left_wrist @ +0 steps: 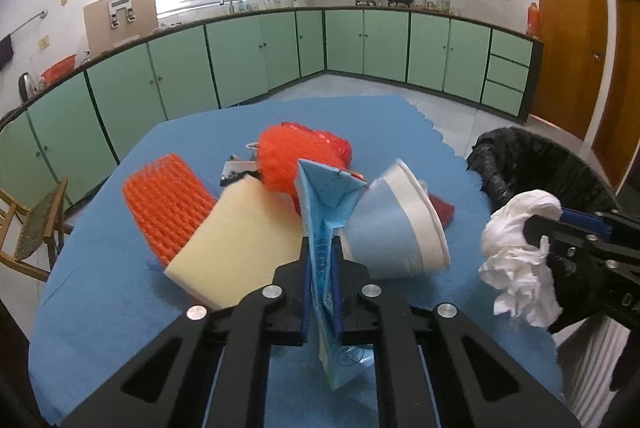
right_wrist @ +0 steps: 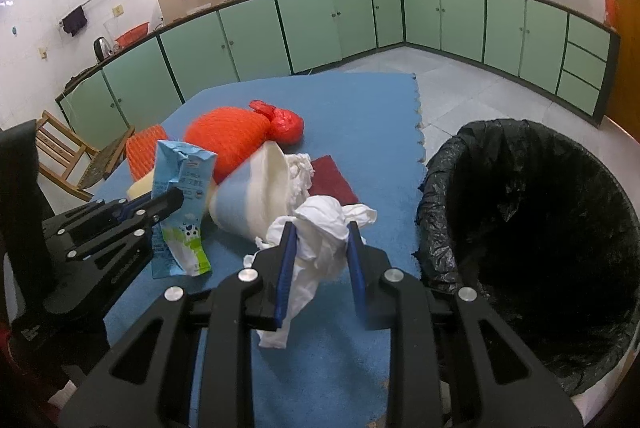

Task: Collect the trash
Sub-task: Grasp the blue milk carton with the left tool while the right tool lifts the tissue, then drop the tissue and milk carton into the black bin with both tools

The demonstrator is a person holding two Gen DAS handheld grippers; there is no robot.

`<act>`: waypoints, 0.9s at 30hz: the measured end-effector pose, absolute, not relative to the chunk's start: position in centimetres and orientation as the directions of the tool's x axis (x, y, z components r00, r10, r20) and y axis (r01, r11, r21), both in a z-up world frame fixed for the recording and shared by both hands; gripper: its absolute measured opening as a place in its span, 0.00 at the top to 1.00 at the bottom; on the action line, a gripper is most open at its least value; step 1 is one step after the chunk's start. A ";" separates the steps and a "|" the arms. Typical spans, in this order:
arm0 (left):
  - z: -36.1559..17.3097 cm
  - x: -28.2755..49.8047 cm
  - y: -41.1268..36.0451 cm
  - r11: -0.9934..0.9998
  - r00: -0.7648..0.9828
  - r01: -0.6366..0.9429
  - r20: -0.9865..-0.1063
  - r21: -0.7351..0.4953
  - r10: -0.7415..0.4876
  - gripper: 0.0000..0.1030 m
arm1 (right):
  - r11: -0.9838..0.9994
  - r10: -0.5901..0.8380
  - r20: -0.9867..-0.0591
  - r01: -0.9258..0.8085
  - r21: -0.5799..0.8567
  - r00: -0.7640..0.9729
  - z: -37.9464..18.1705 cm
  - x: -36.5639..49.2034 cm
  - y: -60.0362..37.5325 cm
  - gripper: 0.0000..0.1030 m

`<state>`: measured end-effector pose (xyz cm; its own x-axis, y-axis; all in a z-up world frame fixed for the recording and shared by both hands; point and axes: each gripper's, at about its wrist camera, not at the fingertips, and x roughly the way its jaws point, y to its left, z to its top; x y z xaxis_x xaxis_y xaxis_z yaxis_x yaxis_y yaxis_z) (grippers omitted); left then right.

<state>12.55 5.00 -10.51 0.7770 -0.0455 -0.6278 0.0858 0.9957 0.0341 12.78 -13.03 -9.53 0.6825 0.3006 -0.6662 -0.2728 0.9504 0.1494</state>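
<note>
While our left wrist view looks over the blue tabletop [left_wrist: 100,288], we see our left tongs [left_wrist: 320,292] clamped on a flattened blue milk carton [left_wrist: 322,220], held upright on its edge above the cloth. Just beyond it lie a tipped paper cup [left_wrist: 400,224], a cream sponge [left_wrist: 236,248], an orange foam net [left_wrist: 168,200] and an orange mesh bundle [left_wrist: 296,152]. At the right edge, our right tongs [left_wrist: 536,232] grip a crumpled white tissue [left_wrist: 516,260] beside the black-lined trash bin [left_wrist: 516,156]. From the right wrist view, our right tongs [right_wrist: 322,248] are closed on that tissue [right_wrist: 320,228] over the tabletop's [right_wrist: 360,108] near edge, with the bin [right_wrist: 460,168] just to the right. Our left tongs [right_wrist: 176,196] pinch the carton [right_wrist: 180,204] beside the cup [right_wrist: 248,196].
</note>
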 end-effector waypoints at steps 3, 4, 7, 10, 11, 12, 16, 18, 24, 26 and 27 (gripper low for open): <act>-9.2 11.9 5.3 0.997 0.790 0.083 -0.610 0.010 -0.060 0.92 | 0.948 0.310 -0.651 -0.278 0.155 0.693 -8.9 12.5 -13.1 0.76; -8.7 11.6 5.4 0.996 0.797 0.084 -0.600 0.007 -0.063 0.92 | 0.948 0.312 -0.646 -0.279 0.156 0.697 -8.7 12.5 -13.2 0.76; -7.3 11.0 5.2 0.995 0.811 0.097 -0.579 -0.003 -0.081 0.92 | 0.947 0.315 -0.626 -0.278 0.159 0.713 -7.8 12.2 -13.5 0.76; -6.2 11.0 4.3 0.992 0.818 0.125 -0.564 -0.013 -0.110 0.92 | 0.949 0.311 -0.605 -0.270 0.162 0.733 -6.8 12.1 -14.3 0.77; -5.9 11.0 4.0 0.991 0.821 0.135 -0.558 -0.016 -0.121 0.92 | 0.951 0.307 -0.598 -0.264 0.161 0.741 -6.5 12.0 -14.7 0.76; -5.6 11.1 3.5 0.989 0.823 0.148 -0.552 -0.018 -0.133 0.92 | 0.953 0.303 -0.591 -0.257 0.162 0.748 -6.2 12.0 -15.1 0.77; -4.5 11.7 1.6 0.978 0.825 0.207 -0.532 -0.034 -0.193 0.92 | 0.966 0.257 -0.558 -0.205 0.156 0.789 -4.6 12.0 -17.7 0.77; -4.0 12.2 0.1 0.968 0.821 0.246 -0.521 -0.045 -0.232 0.92 | 0.976 0.217 -0.543 -0.167 0.140 0.812 -4.0 12.0 -19.5 0.77; -3.4 14.2 -5.6 0.929 0.794 0.363 -0.498 -0.070 -0.348 0.92 | 0.993 0.089 -0.524 -0.037 0.109 0.847 -3.5 12.1 -25.5 0.77; -3.4 15.1 -7.7 0.913 0.775 0.397 -0.500 -0.090 -0.387 0.92 | 0.994 0.050 -0.525 0.008 0.107 0.850 -3.7 12.1 -27.5 0.77; -3.4 15.4 -8.6 0.906 0.767 0.412 -0.500 -0.094 -0.401 0.92 | 0.994 0.028 -0.528 0.033 0.104 0.849 -3.9 12.1 -28.6 0.77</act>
